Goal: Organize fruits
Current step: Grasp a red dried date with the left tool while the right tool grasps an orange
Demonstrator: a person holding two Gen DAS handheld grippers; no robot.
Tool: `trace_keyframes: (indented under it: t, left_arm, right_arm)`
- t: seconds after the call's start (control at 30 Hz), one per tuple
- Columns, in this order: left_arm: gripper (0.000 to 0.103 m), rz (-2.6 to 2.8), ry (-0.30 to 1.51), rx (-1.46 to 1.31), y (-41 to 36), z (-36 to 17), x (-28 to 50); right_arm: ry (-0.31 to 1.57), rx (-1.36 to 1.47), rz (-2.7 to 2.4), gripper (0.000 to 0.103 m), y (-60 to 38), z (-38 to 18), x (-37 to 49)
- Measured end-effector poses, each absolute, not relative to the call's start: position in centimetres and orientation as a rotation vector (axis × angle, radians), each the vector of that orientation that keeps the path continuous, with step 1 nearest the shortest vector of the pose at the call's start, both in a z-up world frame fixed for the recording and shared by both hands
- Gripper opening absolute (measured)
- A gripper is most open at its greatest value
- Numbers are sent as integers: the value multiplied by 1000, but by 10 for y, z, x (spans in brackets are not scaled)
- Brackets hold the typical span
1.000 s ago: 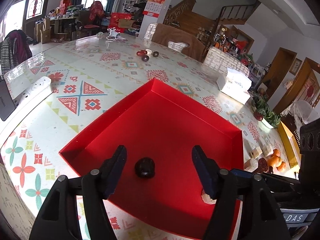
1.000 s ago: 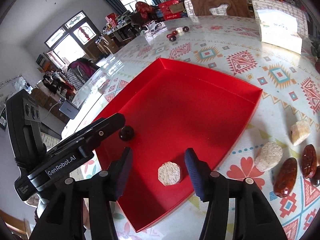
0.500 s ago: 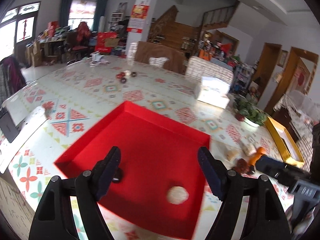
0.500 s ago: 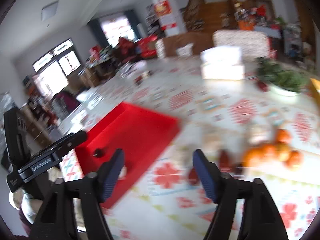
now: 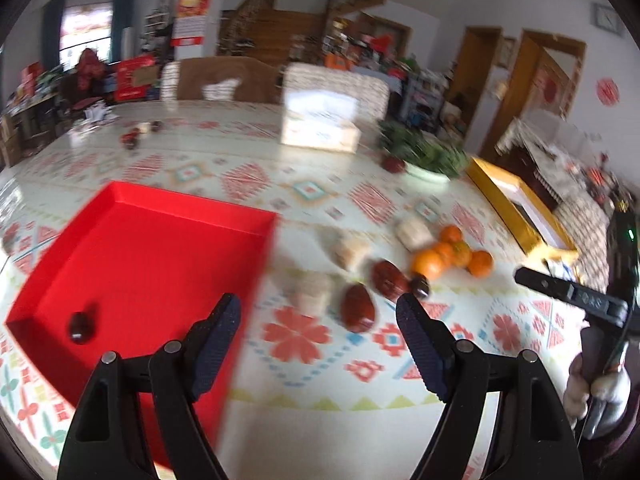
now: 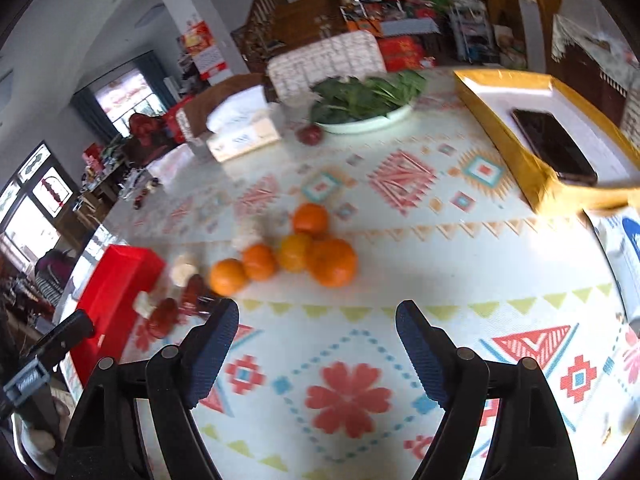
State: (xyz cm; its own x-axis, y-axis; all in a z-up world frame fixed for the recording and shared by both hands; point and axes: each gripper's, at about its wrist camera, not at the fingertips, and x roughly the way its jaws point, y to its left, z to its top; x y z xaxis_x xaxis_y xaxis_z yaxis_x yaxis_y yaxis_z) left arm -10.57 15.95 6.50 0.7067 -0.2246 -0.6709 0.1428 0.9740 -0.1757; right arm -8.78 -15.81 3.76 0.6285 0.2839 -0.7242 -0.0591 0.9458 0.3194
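The red tray (image 5: 152, 248) lies at the left with one dark round fruit (image 5: 82, 326) in it. My left gripper (image 5: 318, 316) hangs open and empty over the tray's right edge. Just beyond it lie red dates (image 5: 358, 312), pale cakes (image 5: 312, 294) and several oranges (image 5: 440, 258). My right gripper (image 6: 318, 320) hovers above bare tablecloth in front of the oranges (image 6: 304, 256). Its jaws are opening with nothing between them. The tray (image 6: 116, 280) and dates (image 6: 168, 312) sit to its left.
A tissue box (image 5: 320, 124) stands at the back, with a plate of greens (image 6: 360, 100) and a red fruit (image 6: 310, 134) nearby. A yellow box (image 6: 504, 148) holding a phone (image 6: 552, 146) sits at the right. Small items (image 5: 136, 136) lie far left.
Both grippers swung right, away from the tray toward the loose fruit. The right one opened and left a pale round cake in the tray. The dark fruit stays in the tray.
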Motion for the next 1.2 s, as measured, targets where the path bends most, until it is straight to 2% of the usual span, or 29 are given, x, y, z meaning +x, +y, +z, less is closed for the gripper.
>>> trace_keyframes:
  t: [0.23, 0.3, 0.4, 0.73, 0.77, 0.8, 1.03, 1.2]
  left_arm:
    - [78, -342, 769, 13, 115, 45, -99]
    - [63, -364, 781, 32, 110, 41, -93]
    - [51, -392, 805, 52, 106, 35, -83]
    - [48, -349, 897, 91, 100, 11, -53]
    - [42, -353, 899, 95, 99, 10, -54]
    - [31, -358, 899, 100, 98, 9, -55]
    - [31, -368, 877, 79, 97, 12, -59]
    - [31, -368, 860, 46, 105, 19, -62]
  right_arm:
    - [901, 303, 201, 85, -165, 20, -80]
    - [905, 308, 207, 85, -165, 17, -79]
    - [908, 320, 212, 85, -165, 13, -75]
    - [924, 314, 203, 85, -169, 12, -68]
    - [924, 307, 201, 85, -169, 13, -66]
    - [926, 295, 196, 85, -168, 14, -64]
    - [938, 193, 172, 84, -154, 13, -37]
    - [953, 151, 196, 71, -143, 5, -20]
